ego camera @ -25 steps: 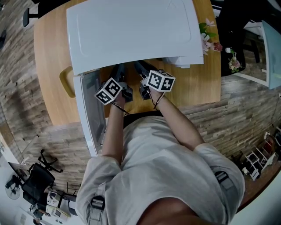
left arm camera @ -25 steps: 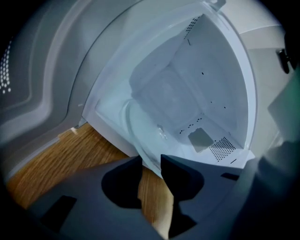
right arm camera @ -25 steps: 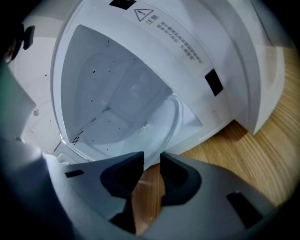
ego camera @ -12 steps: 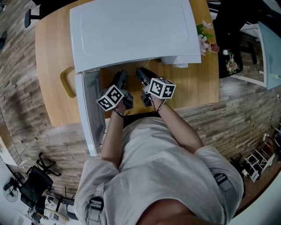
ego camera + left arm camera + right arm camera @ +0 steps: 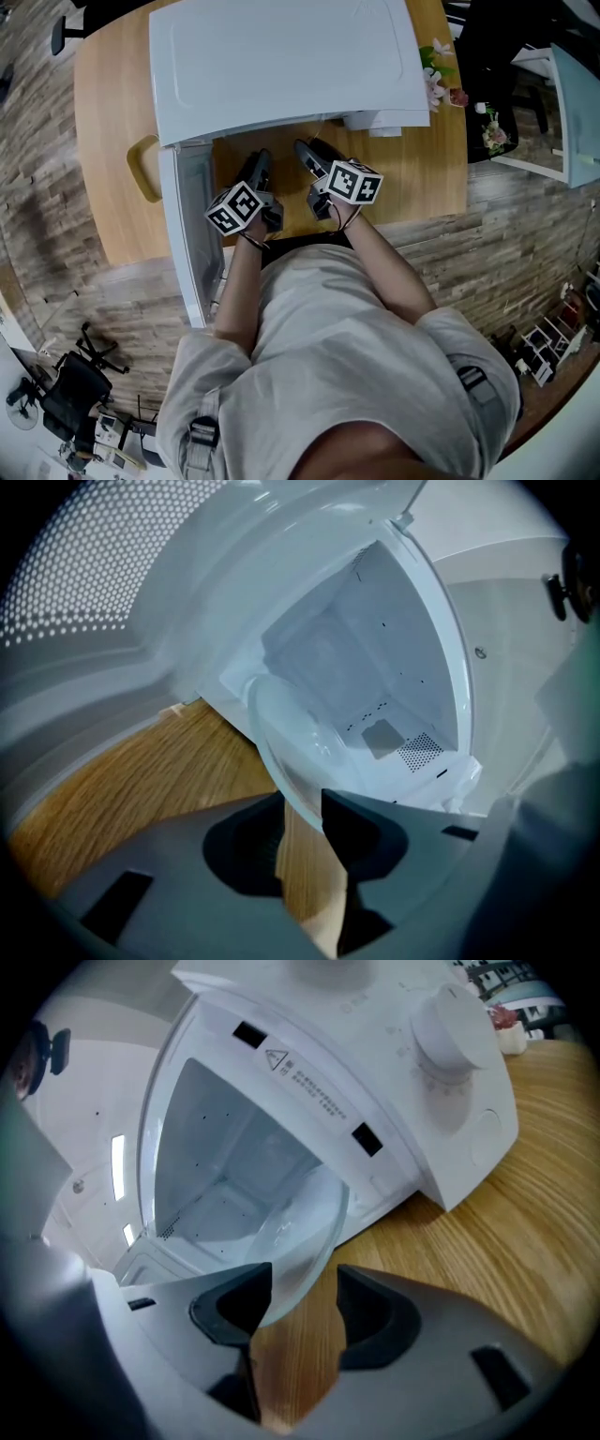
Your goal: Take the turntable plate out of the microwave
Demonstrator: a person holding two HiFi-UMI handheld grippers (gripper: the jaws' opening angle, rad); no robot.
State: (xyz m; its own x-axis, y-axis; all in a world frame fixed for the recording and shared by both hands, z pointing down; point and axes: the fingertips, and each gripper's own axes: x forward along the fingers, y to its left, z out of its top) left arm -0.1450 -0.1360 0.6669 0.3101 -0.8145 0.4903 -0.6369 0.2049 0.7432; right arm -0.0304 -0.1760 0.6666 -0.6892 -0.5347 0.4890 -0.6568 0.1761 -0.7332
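The white microwave (image 5: 281, 66) stands on the wooden table (image 5: 108, 216) with its door (image 5: 192, 244) swung open, so the glass turntable plate (image 5: 295, 1227) can pass, and the plate now sticks out of the cavity mouth over the table. The left gripper (image 5: 302, 803) pinches the plate's rim to carry it. The right gripper (image 5: 304, 1277) has just been opening, and its jaws stand spread with the rim loose between them, probably to leave the load to the left.

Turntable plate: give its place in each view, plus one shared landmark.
Head view: not visible.
Left gripper view: turntable plate at lower centre, rim between the jaws.
Right gripper view: lower centre, rim by the left jaw.
Shared landmark: the white microwave.
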